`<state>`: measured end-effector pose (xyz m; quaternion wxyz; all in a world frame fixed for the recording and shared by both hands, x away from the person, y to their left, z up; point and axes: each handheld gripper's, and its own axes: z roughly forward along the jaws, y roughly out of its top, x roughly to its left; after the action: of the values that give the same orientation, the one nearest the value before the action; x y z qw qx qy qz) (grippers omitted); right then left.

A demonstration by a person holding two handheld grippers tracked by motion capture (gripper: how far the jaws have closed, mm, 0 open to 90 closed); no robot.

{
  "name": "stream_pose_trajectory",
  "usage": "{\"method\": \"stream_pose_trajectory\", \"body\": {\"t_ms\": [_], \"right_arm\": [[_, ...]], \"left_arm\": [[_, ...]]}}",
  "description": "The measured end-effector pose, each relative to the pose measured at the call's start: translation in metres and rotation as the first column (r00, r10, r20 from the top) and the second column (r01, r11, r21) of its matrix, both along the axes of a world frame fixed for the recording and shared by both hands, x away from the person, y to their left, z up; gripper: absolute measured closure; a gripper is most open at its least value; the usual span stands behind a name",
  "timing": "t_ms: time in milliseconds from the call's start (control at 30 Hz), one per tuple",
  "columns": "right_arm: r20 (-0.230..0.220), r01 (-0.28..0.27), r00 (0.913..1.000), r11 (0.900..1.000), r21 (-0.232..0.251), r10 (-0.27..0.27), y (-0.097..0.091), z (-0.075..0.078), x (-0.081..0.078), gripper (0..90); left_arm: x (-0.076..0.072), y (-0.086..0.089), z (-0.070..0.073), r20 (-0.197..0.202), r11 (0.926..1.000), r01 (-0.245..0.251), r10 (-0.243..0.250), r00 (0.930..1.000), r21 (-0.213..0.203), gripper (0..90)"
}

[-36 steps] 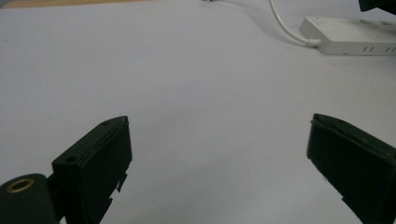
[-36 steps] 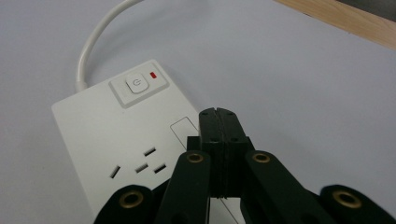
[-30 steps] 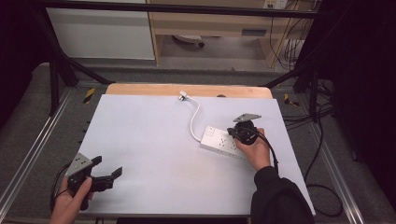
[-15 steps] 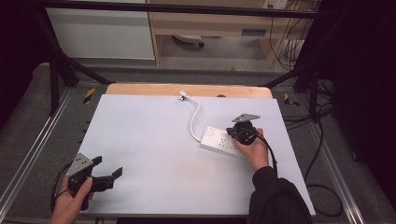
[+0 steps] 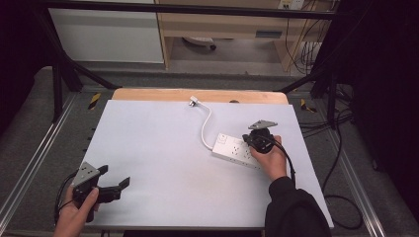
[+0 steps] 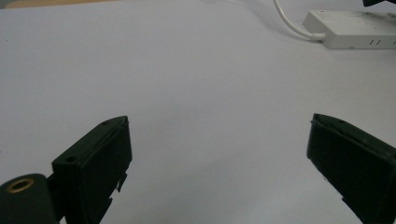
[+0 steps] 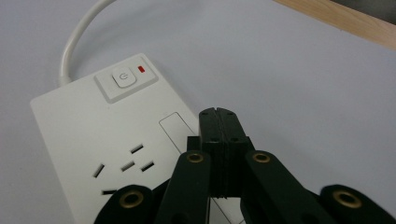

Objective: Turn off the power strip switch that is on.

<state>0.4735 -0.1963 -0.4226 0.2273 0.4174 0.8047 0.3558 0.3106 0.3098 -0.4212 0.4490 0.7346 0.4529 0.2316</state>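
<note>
1. The white worktop (image 5: 163,148) spreads before me, with a wooden strip along its far edge.
2. The white power strip (image 5: 236,149) lies on the right half of the worktop; its cable (image 5: 206,129) curves toward the far edge and ends in a plug (image 5: 193,103).
3. My right claw (image 7: 218,116), pressed fully together and holding nothing, hovers above the strip's top face beside the power button (image 7: 123,78).
4. My left claw (image 6: 219,154) gapes wide and empty at the near left corner.

Left gripper (image 5: 114,188) gapes wide; right gripper (image 7: 218,122) has jaws pressed together.
</note>
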Motion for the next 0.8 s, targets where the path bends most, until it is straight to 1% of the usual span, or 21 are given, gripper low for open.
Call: {"method": "stream_pose_trajectory", "body": {"t_ms": [133, 233, 400, 633, 800], "right_arm": [[-0.005, 0.002, 1.0000, 1.0000, 0.004, -0.002, 0.0014, -0.0021, 0.0000, 90.0], [0.009, 0.003, 1.0000, 1.0000, 0.001, -0.003, 0.0019, -0.0026, -0.0005, 90.0], [0.020, 0.022, 0.9996, 0.9995, 0.024, -0.022, 0.0001, -0.0073, -0.0034, 90.0], [0.020, 0.031, 0.9993, 0.9990, 0.031, -0.031, -0.0034, -0.0103, -0.0049, 90.0], [0.024, 0.026, 0.9994, 0.9989, 0.040, -0.027, -0.0014, -0.0098, -0.0049, 90.0]], "left_arm": [[-0.0004, 0.0002, 0.0004, 0.002, 1.0000, -0.001, 0.001, 1.0000, -0.003, 6.7], [-0.0001, -0.0001, 0.0003, 0.001, 1.0000, -0.001, 0.001, 1.0000, -0.002, 6.7], [-0.0003, -0.0002, 0.0008, 0.006, 1.0000, 0.002, -0.002, 1.0000, -0.001, 6.7], [-0.0004, -0.0003, 0.0005, 0.004, 1.0000, 0.001, -0.001, 1.0000, 0.002, 6.7], [-0.0006, -0.0004, 0.0006, 0.004, 1.0000, 0.002, -0.002, 1.0000, 0.000, 6.7]]}}
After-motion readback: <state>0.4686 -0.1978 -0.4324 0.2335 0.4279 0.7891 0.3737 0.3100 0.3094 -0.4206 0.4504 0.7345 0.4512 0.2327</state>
